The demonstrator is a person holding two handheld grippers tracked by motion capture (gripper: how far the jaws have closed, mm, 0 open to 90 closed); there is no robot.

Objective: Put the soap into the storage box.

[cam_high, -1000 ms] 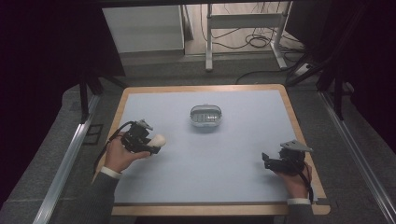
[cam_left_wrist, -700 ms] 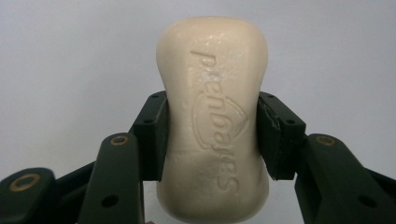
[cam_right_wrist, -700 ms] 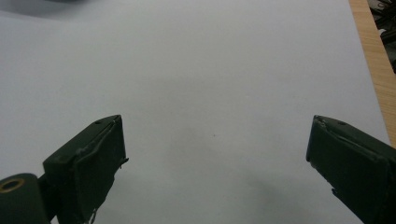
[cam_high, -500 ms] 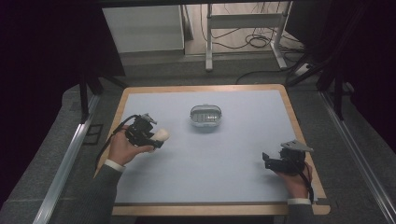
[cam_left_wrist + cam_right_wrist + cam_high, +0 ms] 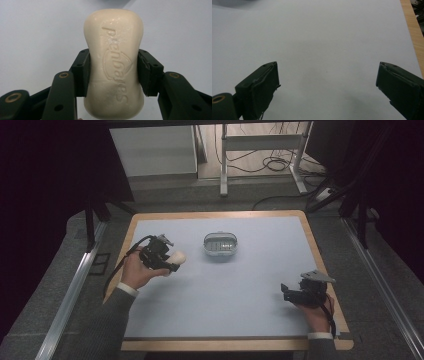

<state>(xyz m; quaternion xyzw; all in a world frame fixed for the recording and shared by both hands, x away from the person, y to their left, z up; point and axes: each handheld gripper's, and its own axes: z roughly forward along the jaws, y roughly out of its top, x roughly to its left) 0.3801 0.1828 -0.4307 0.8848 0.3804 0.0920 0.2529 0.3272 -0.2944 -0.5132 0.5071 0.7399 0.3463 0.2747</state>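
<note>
The left gripper (image 5: 167, 261) is clamping a cream bar of soap (image 5: 113, 62) between its fingers (image 5: 81, 72), the pads pressing on the bar's two long sides at its waist. About half of the soap is sticking out past the fingertips, and its rear end is reaching back between the finger arms. Beyond the fingertips a grey soap dish (image 5: 220, 244) is sitting on the table (image 5: 230, 305), near but apart from the soap, with bare surface lying between them.

The right gripper (image 5: 292, 292) is resting low with its fingers (image 5: 259, 86) standing wide apart and nothing between them. Ahead of these fingers the pale mat is running open and unobstructed, while the table's wooden edge (image 5: 412, 25) is lying close off to one side of them.
</note>
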